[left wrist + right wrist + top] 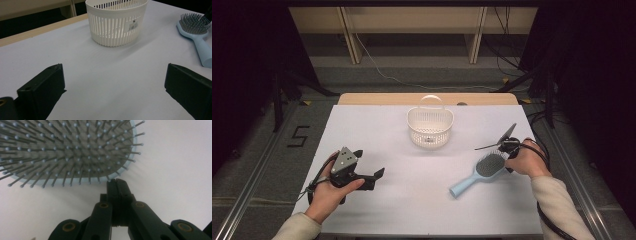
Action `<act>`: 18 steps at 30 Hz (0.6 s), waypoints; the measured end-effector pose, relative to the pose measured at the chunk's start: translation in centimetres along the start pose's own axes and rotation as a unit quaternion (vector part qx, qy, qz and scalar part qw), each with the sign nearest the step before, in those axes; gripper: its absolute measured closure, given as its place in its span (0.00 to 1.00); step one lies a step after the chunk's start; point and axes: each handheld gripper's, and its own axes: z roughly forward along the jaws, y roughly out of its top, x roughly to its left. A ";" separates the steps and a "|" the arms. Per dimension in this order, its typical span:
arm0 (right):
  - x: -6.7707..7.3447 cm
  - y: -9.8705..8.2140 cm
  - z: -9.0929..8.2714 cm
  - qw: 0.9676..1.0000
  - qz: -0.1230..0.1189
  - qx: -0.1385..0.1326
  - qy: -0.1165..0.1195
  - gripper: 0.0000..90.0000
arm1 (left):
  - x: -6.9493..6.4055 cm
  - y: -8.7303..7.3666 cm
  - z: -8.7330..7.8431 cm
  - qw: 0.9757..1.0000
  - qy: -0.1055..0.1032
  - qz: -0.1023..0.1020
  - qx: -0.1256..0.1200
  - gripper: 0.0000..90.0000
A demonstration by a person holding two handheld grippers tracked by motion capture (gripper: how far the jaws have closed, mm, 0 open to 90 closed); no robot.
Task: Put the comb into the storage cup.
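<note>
Right gripper, fingers clenched empty, is set against the hairbrush head's rim; left gripper released. Brush could be skidded off the bench.

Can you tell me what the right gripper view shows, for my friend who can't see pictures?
A shut black claw points at the rim of a pale blue hairbrush lying bristles-up on a white table. The claw's tips sit right at the brush's edge, and the brush head spreads across the top left.

"5" on the floor
</note>
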 end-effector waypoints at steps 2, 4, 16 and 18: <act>0.2 0.9 0.0 1.000 -0.014 -0.001 -0.011 1.00 | 0.0 0.0 0.0 1.000 0.000 0.000 0.000 0.03; 0.4 1.7 0.0 0.999 -0.026 -0.010 -0.024 1.00 | 0.0 0.0 0.0 1.000 -0.001 0.000 -0.001 0.03; 3.6 6.4 0.3 0.984 -0.126 -0.071 -0.108 1.00 | 0.0 0.0 -0.1 1.000 -0.003 0.001 -0.001 0.03; 4.1 6.9 0.3 0.981 -0.137 -0.080 -0.115 1.00 | 0.1 0.0 -0.1 1.000 -0.003 0.001 -0.001 0.03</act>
